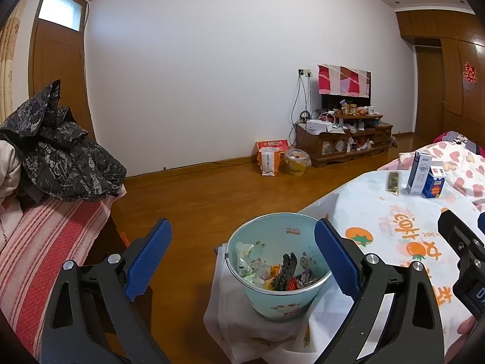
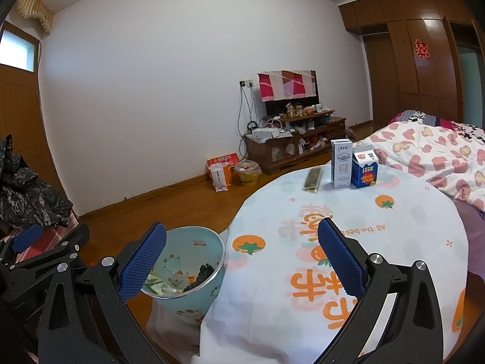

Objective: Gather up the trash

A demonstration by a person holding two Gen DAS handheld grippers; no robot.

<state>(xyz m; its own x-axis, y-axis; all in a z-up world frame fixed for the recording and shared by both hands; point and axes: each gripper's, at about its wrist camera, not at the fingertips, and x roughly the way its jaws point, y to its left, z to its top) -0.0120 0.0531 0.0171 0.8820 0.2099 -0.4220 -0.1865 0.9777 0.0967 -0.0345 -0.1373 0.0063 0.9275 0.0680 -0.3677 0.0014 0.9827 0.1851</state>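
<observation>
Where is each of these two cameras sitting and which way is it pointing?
Left wrist view: on the left tool, tilted down over the bucket of trash beside the table; its own open blue fingers show, with the right tool at the right edge.
Right wrist view: on the right tool, above the table, facing two cartons and a snack bar; its open fingers show, the left tool lower left.
Shared: bucket, cartons, snack bar, TV stand.

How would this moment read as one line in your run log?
left gripper: open, empty | right gripper: open, empty | bin: holds trash | table: wrapper, two cartons left
</observation>
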